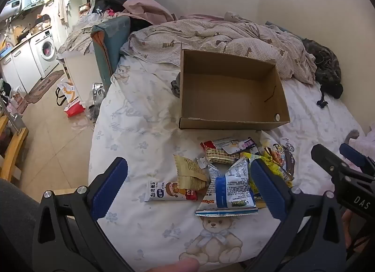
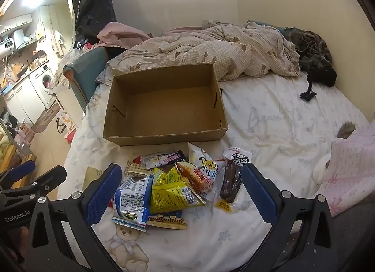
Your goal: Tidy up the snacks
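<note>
An open, empty cardboard box (image 1: 229,91) (image 2: 164,105) sits on the bed. A pile of snack packets lies in front of it: a blue-and-white packet (image 1: 228,187) (image 2: 132,198), a beige packet (image 1: 189,172), a white bar (image 1: 168,191), a yellow packet (image 2: 173,192), an orange-printed packet (image 2: 201,178) and a brown sausage pack (image 2: 232,178). My left gripper (image 1: 189,185) is open above the pile's left side, holding nothing. My right gripper (image 2: 181,187) is open above the pile's right side, holding nothing. Each gripper shows at the edge of the other's view.
A rumpled checked duvet (image 1: 222,35) (image 2: 211,51) lies behind the box. Dark clothing (image 2: 311,54) lies at the back right. A pink cloth (image 2: 351,169) is at the right. The bed edge drops to a tiled floor (image 1: 54,136) on the left, with bags on it.
</note>
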Motion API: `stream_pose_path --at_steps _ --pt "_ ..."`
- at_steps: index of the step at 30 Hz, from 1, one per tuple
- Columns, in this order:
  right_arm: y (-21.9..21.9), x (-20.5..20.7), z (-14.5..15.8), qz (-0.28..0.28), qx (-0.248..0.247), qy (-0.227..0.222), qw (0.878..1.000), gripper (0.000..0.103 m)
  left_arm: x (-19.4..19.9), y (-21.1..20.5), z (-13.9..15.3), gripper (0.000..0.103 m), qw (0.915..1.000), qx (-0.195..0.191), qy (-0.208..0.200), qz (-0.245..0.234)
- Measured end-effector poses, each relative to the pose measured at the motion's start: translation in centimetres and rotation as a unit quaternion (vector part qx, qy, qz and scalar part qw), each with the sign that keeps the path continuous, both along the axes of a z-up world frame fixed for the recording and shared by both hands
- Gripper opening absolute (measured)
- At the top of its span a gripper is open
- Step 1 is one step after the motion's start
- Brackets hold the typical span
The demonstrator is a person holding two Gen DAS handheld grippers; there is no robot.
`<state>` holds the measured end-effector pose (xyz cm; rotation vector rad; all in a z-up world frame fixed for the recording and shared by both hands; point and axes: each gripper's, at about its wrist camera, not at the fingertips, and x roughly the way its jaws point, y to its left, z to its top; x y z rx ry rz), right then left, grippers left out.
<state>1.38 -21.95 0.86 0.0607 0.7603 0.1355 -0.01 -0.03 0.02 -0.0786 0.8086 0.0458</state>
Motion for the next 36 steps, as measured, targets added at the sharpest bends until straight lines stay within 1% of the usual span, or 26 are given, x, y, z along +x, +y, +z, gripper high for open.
stream_pose_path --at_steps 6,7,15,19,36 --pt "0.01 -0.01 0.03 0.0 0.001 0.0 1.0 0.103 0.05 0.04 -0.04 0.103 1.0 -0.004 0.0 0.002" --pt "0.01 -0.02 0.03 0.0 0.001 0.0 1.0 0.103 -0.06 0.17 0.5 0.103 1.0 -0.003 0.0 0.003" --pt "0.03 0.0 0.0 0.0 0.0 0.0 1.0 0.103 -0.25 0.52 0.68 0.103 1.0 -0.007 -0.002 0.001" --pt "0.01 0.0 0.01 0.0 0.001 -0.002 1.0 0.103 0.07 0.34 0.17 0.103 1.0 -0.005 -0.002 0.003" --pt "-0.04 0.07 0.03 0.0 0.002 -0.001 1.0 0.103 0.06 0.33 0.09 0.103 1.0 -0.006 -0.001 0.004"
